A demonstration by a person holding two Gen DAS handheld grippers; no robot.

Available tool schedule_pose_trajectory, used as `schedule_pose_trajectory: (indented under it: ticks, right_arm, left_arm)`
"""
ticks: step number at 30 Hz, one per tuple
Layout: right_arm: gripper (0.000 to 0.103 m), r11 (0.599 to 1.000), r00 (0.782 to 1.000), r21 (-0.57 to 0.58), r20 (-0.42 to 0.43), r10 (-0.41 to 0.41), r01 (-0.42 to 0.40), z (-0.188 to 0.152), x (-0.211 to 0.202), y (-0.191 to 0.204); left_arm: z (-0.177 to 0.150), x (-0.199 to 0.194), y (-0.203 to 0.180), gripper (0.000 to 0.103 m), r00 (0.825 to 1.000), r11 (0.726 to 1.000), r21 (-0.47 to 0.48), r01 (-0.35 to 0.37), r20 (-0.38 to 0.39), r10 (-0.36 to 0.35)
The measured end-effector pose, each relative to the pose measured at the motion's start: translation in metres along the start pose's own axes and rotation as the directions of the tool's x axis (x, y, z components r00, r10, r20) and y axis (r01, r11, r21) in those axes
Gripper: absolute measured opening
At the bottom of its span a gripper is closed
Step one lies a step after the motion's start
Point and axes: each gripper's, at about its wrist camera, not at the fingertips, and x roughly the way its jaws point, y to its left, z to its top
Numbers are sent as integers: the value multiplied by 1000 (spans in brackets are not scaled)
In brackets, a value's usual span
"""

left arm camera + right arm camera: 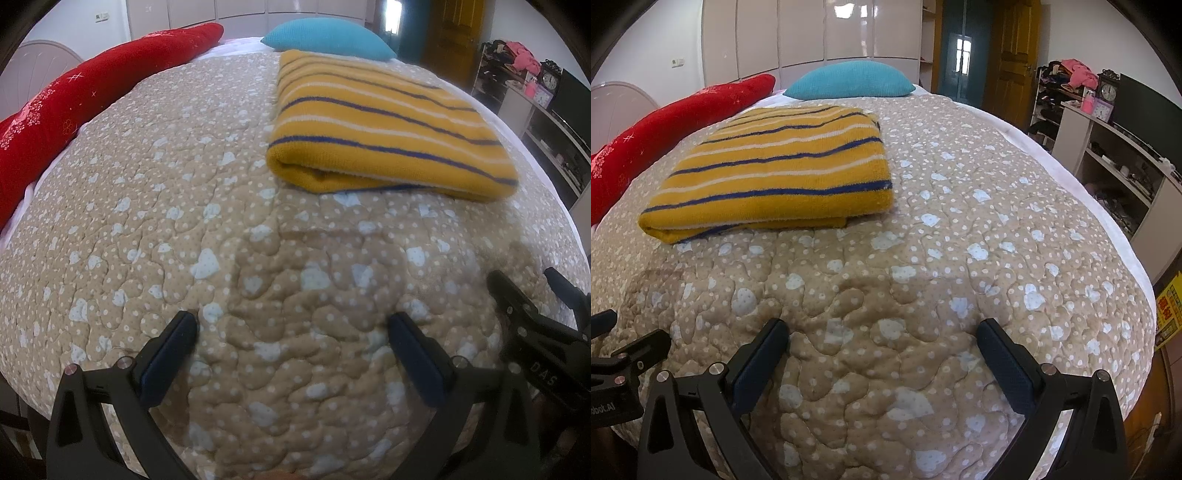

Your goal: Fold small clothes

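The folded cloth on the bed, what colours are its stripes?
Folded cloth: mustard yellow with blue and white stripes, clearest in right wrist view.

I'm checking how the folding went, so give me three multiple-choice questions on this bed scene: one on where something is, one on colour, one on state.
1. Where does the striped garment lie?
A. On the quilt, in front of the teal pillow
B. On the floor
C. On the side shelf

2. What colour is its main fabric?
A. Green
B. Mustard yellow, with blue and white stripes
C. Pink

3. What is the state of the left tool and right tool?
A. Both clamped on cloth
B. One holds the pillow
C. Both open, holding nothing

Answers: 1 A, it rests on the quilt before the pillow; 2 B, yellow dominates between the stripes; 3 C, only bare quilt shows between each pair of fingers.
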Motion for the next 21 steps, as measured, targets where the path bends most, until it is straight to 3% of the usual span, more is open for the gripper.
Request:
schedule_pose_trajectory:
  ticks: [9,21]
  right_arm:
    - [103,999,1000,34,22,19,-20,5,-14,-4]
    - [103,999,998,-9,39,41,-40,13,-24,9]
  left_arm:
    - [0,0,-1,103,1000,1000,3,-7,4,7]
    - [4,1,0,103,1000,1000,3,-1,-14,1]
